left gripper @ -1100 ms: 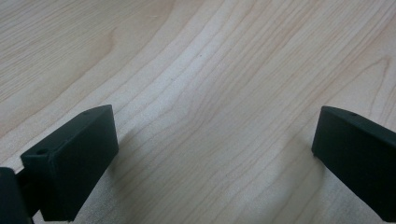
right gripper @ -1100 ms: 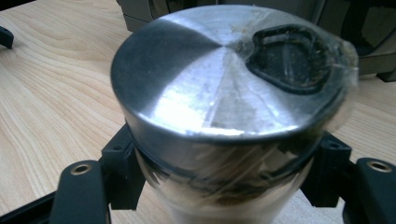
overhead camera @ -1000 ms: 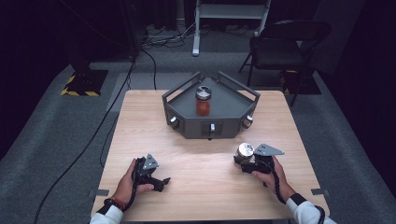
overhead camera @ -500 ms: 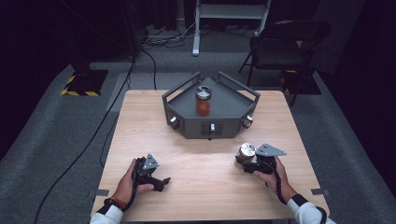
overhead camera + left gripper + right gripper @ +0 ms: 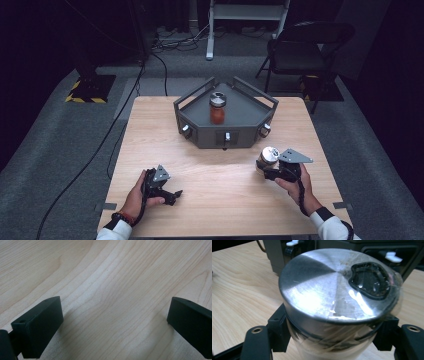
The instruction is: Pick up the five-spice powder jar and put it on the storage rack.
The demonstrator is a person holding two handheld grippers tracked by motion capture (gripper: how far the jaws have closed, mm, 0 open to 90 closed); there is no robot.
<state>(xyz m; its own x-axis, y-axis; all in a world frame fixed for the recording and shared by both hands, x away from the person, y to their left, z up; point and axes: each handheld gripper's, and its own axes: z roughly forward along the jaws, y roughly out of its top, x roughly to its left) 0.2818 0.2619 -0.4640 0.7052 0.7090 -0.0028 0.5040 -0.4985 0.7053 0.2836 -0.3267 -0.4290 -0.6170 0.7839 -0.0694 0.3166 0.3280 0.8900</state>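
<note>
Right gripper (image 5: 266,167) clamped on silver-lidded jar (image 5: 337,302), just in front of grey tray (image 5: 200,132), right side. Left gripper (image 5: 112,322) jaws apart, empty, on table (image 5: 150,130) front-left of tray.

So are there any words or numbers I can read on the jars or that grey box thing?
None can be read.
Jar held in the right gripper: its silver lid shows only shine and a dark sticky blob, no writing.
Jar with orange-red filling in the grey tray: too small to show any label.
Yellow-and-black striped floor plate: stripes only, no words.
</note>
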